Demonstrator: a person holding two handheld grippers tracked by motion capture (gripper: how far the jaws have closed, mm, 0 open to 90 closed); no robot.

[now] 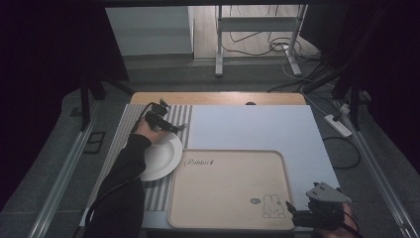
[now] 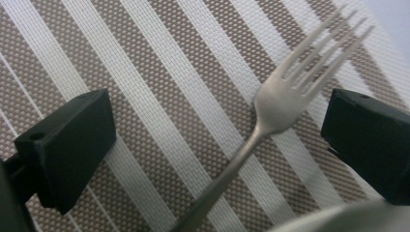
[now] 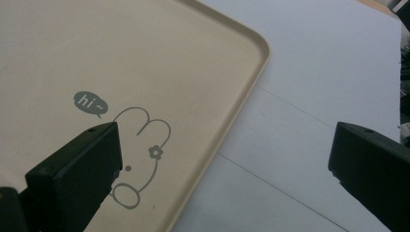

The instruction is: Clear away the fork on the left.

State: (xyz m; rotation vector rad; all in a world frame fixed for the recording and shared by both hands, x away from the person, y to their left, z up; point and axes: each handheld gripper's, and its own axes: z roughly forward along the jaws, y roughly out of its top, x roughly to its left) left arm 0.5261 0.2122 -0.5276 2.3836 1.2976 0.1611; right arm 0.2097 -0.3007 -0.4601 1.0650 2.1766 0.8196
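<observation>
Matt metal fork (image 2: 278, 104), woven placemat (image 2: 159, 96)

bare tray (image 1: 228, 188) open to pass, plate (image 1: 161, 156) crowding fork (image 2: 270, 111)

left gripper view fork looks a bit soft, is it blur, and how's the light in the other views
Left gripper view: the fork tines are slightly smeared while the mat weave stays crisp. High view: dark surroundings, the lit tray readable. Right gripper view: even light, sharp bunny print.
</observation>
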